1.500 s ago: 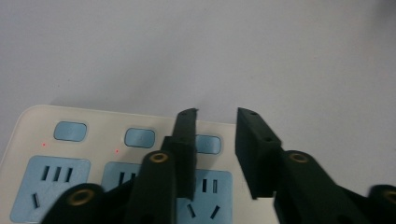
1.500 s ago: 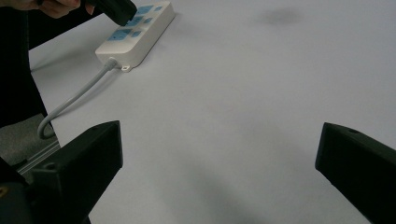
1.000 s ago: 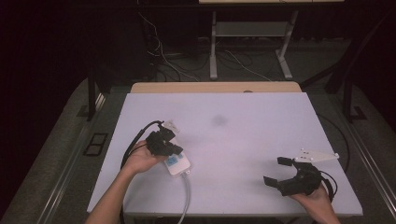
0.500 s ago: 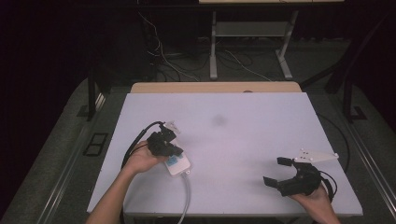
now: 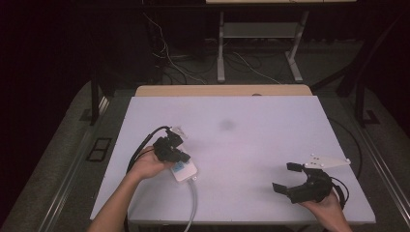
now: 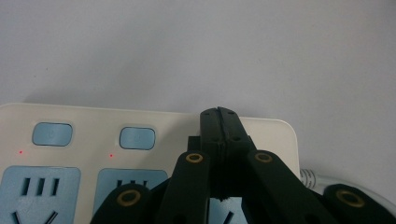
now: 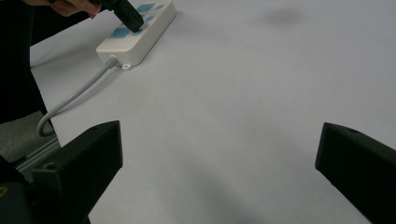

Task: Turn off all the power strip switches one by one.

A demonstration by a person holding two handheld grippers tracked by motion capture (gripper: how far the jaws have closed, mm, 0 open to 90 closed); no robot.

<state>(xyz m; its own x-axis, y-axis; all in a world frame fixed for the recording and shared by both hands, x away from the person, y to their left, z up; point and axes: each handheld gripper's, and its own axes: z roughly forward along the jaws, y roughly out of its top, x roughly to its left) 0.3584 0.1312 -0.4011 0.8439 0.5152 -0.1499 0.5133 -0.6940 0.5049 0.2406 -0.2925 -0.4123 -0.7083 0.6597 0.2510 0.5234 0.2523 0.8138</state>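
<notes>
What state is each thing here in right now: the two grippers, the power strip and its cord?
Left gripper: shut, fingers pressed together, tips over the power strip.
Right gripper: open, nothing between its fingers.
Power strip: flat on the table, two small red lights glowing.
Cord: attached, trailing off the table edge.

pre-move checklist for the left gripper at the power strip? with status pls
1. Left gripper shut, nothing between the fingers: ok.
2. Its tip is over the power strip, near the blue buttons: ok.
3. Tip pressing a button: cannot tell.
4. Red lights lit under two buttons: ok.
5. Right gripper open, resting apart from the strip: ok.
6. Cord runs off the table edge, away from both grippers: ok.
</notes>
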